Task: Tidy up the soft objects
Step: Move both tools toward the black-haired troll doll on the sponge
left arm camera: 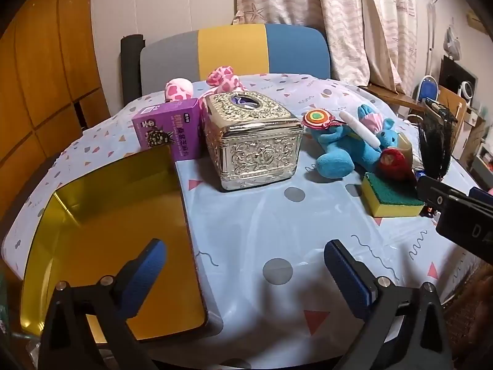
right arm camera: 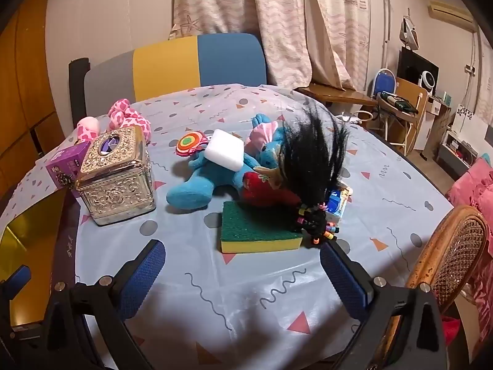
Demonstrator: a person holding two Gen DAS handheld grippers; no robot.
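A blue plush toy (right arm camera: 203, 182) lies mid-table with a white sponge block (right arm camera: 224, 150) on it; it also shows in the left wrist view (left arm camera: 339, 151). A green-and-yellow sponge (right arm camera: 258, 231) lies in front of it, also seen in the left wrist view (left arm camera: 391, 197). A red plush (right arm camera: 265, 191) and a black hair tuft (right arm camera: 311, 166) sit beside it. A pink spotted plush (left arm camera: 222, 80) lies behind the silver box. My left gripper (left arm camera: 243, 274) is open and empty over the table's near edge. My right gripper (right arm camera: 243, 274) is open and empty, just short of the sponge.
An ornate silver tissue box (left arm camera: 252, 145) and a purple carton (left arm camera: 169, 129) stand at centre-left. A gold tray (left arm camera: 107, 237) lies at the left edge. A colourful disc (left arm camera: 314, 118) lies by the blue plush. A striped chair (left arm camera: 234, 49) stands behind, a wicker chair (right arm camera: 446, 252) at right.
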